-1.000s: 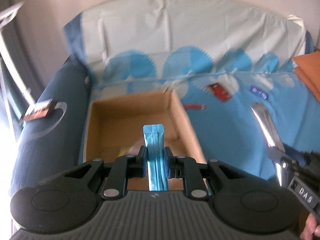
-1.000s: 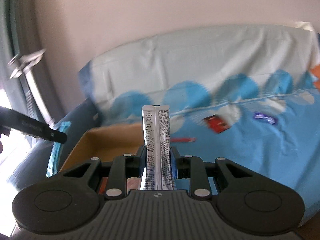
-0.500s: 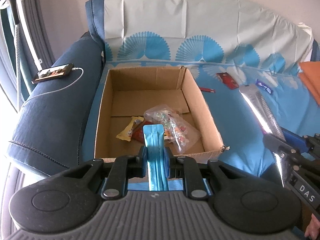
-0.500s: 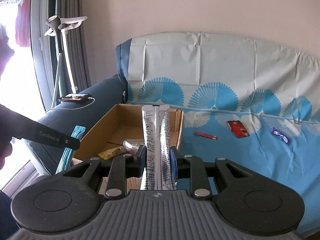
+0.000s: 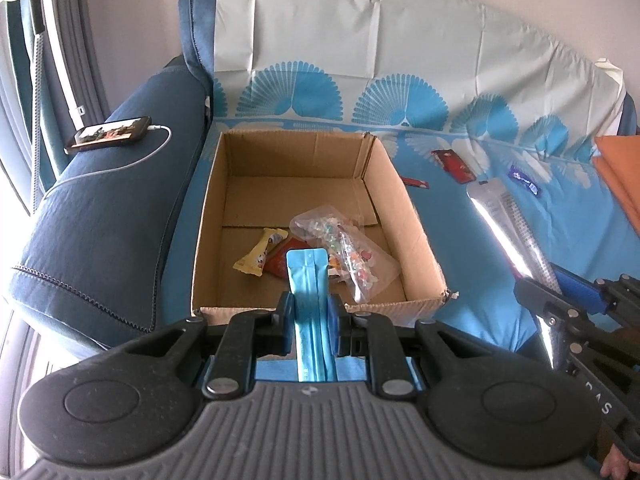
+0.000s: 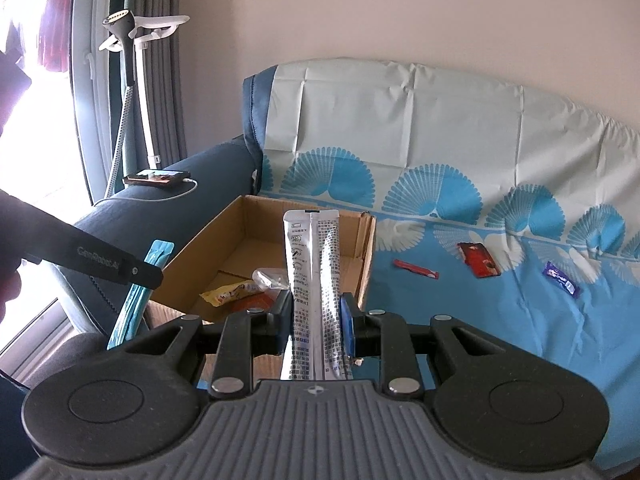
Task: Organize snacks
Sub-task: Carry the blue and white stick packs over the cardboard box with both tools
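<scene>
An open cardboard box (image 5: pixel 404 208) sits on the sofa's blue cover and also shows in the right wrist view (image 6: pixel 364 248). Inside lie a clear bag of sweets (image 5: pixel 344 252), a yellow snack pack (image 5: pixel 260 256) and a red packet (image 5: pixel 280 262). My left gripper (image 5: pixel 312 312) is shut on a light blue stick sachet (image 5: pixel 310 288), held just before the box's near wall. My right gripper (image 6: pixel 316 316) is shut on a silver-white stick sachet (image 6: pixel 314 264), right of the left gripper. A red packet (image 6: pixel 478 259), a thin red stick (image 6: pixel 416 269) and a purple bar (image 6: pixel 560 277) lie loose on the cover.
A phone (image 5: pixel 110 132) on a white charging cable rests on the dark blue armrest left of the box. An orange cushion (image 5: pixel 620 168) is at the far right. A garment steamer stand (image 6: pixel 132 52) and curtains are at the window on the left.
Both grippers have pulled back and risen, so the whole box and its contents have come into view. Both sachets are still gripped. The views have steadied from blur.
</scene>
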`<state>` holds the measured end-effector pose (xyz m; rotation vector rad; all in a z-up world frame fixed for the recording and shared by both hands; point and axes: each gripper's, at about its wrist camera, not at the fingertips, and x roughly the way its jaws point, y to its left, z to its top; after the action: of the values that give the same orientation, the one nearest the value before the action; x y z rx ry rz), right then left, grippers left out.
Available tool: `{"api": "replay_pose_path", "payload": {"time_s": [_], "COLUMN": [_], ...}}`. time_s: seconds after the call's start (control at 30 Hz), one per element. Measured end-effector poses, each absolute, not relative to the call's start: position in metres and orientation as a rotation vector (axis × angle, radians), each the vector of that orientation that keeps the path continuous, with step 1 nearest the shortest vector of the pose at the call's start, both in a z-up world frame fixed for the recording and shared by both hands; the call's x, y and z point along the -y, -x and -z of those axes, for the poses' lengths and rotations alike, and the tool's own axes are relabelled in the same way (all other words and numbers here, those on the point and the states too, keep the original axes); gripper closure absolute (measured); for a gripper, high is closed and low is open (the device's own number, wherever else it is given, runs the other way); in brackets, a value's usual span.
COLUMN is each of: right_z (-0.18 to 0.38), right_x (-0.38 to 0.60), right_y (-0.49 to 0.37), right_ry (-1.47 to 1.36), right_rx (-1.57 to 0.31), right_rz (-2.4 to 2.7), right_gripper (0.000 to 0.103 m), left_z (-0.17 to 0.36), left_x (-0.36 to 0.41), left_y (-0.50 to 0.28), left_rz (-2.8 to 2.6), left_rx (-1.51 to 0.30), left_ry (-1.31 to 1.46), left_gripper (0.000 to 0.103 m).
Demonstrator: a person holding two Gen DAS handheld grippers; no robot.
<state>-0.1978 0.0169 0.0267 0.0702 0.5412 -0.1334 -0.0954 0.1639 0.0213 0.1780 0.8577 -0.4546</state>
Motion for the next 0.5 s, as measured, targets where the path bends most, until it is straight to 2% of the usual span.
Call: {"api": "replay_pose_path", "payload": {"time_s": [0.5], "right_z": [-0.0247], "right_x": [-0.0169], "right_y": [0.1957], "right_ry": [-0.081], "right_rx": [-0.556], "right_rz": [0.136], "right_gripper": [0.076], "left_z": [-0.0205], "left_x": [-0.1593], "left_y": [0.0948], "left_rz": [0.459], "left_rx": [-0.864], "left_ry": [-0.191], "left_gripper": [0.084]}}
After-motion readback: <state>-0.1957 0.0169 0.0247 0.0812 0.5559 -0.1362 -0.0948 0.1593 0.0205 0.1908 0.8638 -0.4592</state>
